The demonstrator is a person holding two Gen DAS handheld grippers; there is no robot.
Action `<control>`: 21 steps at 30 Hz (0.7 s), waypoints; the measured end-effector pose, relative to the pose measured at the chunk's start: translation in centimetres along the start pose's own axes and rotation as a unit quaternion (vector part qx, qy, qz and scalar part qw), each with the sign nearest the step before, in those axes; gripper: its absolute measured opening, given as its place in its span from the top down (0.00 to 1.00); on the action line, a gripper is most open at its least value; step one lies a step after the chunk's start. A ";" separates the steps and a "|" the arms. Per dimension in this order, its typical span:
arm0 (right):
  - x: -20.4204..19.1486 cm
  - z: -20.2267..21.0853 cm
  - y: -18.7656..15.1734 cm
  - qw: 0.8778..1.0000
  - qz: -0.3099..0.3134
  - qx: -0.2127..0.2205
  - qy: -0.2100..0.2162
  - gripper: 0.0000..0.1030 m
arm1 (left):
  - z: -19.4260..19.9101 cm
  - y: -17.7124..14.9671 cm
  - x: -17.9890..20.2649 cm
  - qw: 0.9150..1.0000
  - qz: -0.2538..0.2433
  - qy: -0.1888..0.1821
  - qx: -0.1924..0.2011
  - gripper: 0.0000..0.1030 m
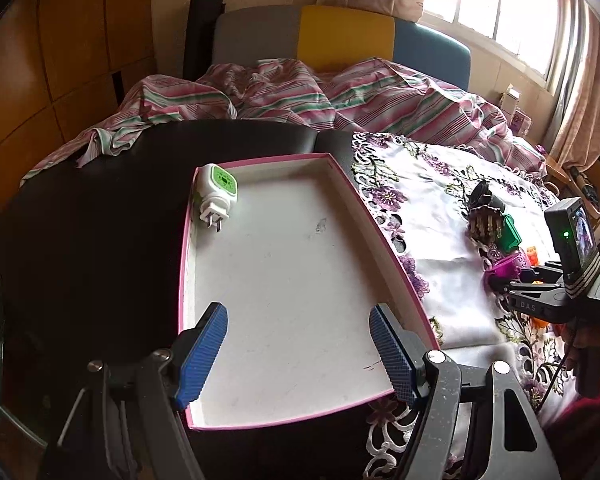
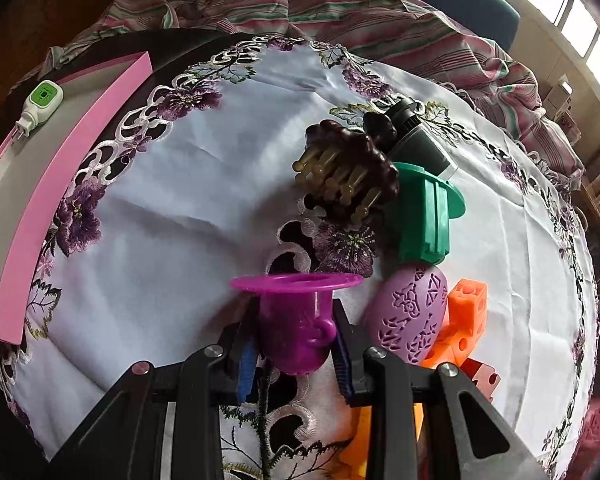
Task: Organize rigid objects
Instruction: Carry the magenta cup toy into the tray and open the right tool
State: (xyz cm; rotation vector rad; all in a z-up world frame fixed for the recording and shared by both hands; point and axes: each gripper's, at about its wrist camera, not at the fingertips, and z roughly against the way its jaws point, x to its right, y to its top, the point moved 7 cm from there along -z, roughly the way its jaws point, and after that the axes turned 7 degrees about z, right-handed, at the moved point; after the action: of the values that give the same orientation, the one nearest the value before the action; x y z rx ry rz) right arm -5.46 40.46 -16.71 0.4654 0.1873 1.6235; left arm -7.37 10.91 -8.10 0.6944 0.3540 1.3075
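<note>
Magenta plastic flanged cup (image 1: 505, 266) lies right of the shallow pink-rimmed white tray (image 1: 384, 236), where my left fingers (image 1: 296, 354) hang apart over the tray floor. Right view: my right fingers (image 2: 296, 354) are clamped on that cup (image 2: 296, 320), tray (image 2: 76, 168) far left.

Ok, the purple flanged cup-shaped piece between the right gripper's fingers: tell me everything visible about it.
The purple piece looks like glossy, slightly translucent moulded plastic: a wide flat flange at the far end, a rounded cup-like body below it, and a small knob on its side. It sits between the blue-padded fingers of the right gripper, which appear closed against its body, flange pointing away from the camera. It is over the embroidered white cloth, beside a lilac patterned egg-shaped piece. Whether its underside touches the cloth cannot be told.
</note>
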 end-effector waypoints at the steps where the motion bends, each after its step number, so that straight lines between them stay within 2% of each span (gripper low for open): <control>1: 0.0 0.0 0.0 1.000 -0.001 0.000 0.000 0.70 | 0.0 0.0 -0.2 1.000 0.000 0.002 0.001 0.28; 6: -0.1 0.2 0.0 1.000 -0.005 -0.001 0.002 0.70 | 0.4 -0.2 -1.2 1.000 0.006 0.013 0.009 0.28; 12: -1.7 2.3 1.2 0.998 -0.027 0.028 0.053 0.70 | 1.0 0.0 -2.5 1.000 0.016 0.020 0.016 0.28; 21: -9.0 7.4 6.4 0.985 0.004 0.104 0.136 0.70 | 1.1 -0.3 -4.5 0.999 0.041 0.023 0.015 0.28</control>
State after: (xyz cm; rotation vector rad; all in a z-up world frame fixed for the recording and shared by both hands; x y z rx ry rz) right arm -7.93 29.73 -9.24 0.4013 0.5650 1.6797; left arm -7.58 6.29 -8.04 0.7116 0.3869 1.4009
